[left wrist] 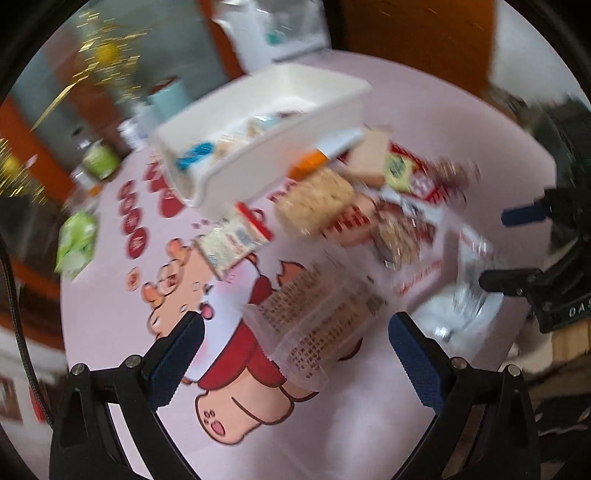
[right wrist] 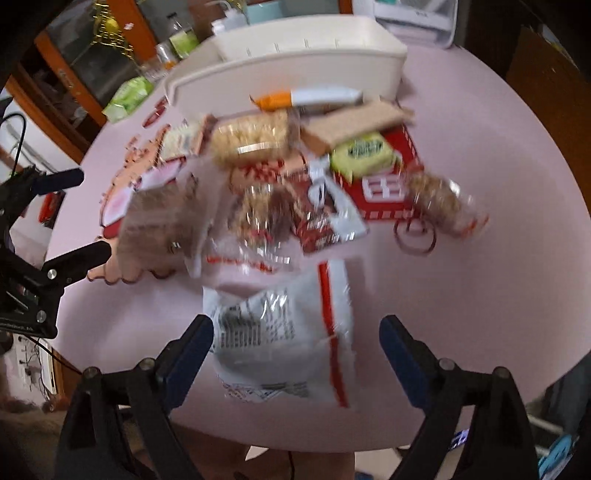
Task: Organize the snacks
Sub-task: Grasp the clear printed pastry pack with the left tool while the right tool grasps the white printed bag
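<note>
A white bin (left wrist: 280, 147) with a few snack packets inside stands at the back of a pink round table; it also shows in the right wrist view (right wrist: 295, 70). A pile of snack packets (left wrist: 351, 199) lies in front of it. My left gripper (left wrist: 295, 347) is open above a clear printed packet (left wrist: 314, 321) that lies between the fingers. My right gripper (right wrist: 295, 343) is open over a white and red packet (right wrist: 288, 332). It also shows at the right of the left wrist view (left wrist: 495, 251), open.
A green packet (left wrist: 75, 243) lies at the table's left edge. Jars and bottles (left wrist: 99, 158) stand behind it. A white machine (right wrist: 417, 18) stands behind the bin. The tablecloth (left wrist: 110, 325) bears cartoon prints. The frames are motion blurred.
</note>
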The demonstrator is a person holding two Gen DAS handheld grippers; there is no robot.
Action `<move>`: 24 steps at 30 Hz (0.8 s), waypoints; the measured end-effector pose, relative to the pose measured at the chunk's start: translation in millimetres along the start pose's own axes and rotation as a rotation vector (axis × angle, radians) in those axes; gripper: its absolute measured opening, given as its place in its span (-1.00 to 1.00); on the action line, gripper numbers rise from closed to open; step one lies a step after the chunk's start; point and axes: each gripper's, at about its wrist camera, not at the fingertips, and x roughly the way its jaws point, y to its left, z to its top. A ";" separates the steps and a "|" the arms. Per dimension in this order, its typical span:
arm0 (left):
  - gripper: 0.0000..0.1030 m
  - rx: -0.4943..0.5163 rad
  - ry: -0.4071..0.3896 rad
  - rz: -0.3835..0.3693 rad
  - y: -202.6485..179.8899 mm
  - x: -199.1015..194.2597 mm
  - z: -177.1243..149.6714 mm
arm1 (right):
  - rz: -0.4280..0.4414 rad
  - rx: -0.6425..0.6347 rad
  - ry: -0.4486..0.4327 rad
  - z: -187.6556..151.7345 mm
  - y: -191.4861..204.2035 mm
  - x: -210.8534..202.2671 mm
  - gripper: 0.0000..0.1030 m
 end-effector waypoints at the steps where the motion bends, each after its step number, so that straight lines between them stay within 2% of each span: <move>1: 0.93 0.033 0.012 -0.015 -0.7 7.5 -1.3 | -0.004 0.010 0.006 -2.6 1.9 3.6 0.79; 3: 0.93 0.084 0.034 -0.046 -1.0 21.2 -3.6 | 0.004 0.036 0.011 -6.6 5.0 8.0 0.89; 7: 0.93 0.165 0.070 -0.108 -0.5 45.8 -6.1 | -0.036 0.046 0.017 -10.2 14.4 16.1 0.90; 11: 0.93 0.187 0.115 -0.164 3.6 66.7 -5.6 | -0.052 0.073 -0.002 -10.0 19.1 15.9 0.90; 16: 0.93 0.183 0.158 -0.192 9.5 89.1 -4.2 | -0.047 0.124 -0.009 -11.9 18.2 17.8 0.89; 18: 0.93 0.187 0.157 -0.197 10.0 92.8 -4.2 | -0.047 0.138 -0.015 -13.0 18.4 17.3 0.77; 24: 0.89 0.194 0.139 -0.196 10.3 93.2 -6.9 | -0.060 0.145 -0.025 -15.7 23.8 15.8 0.66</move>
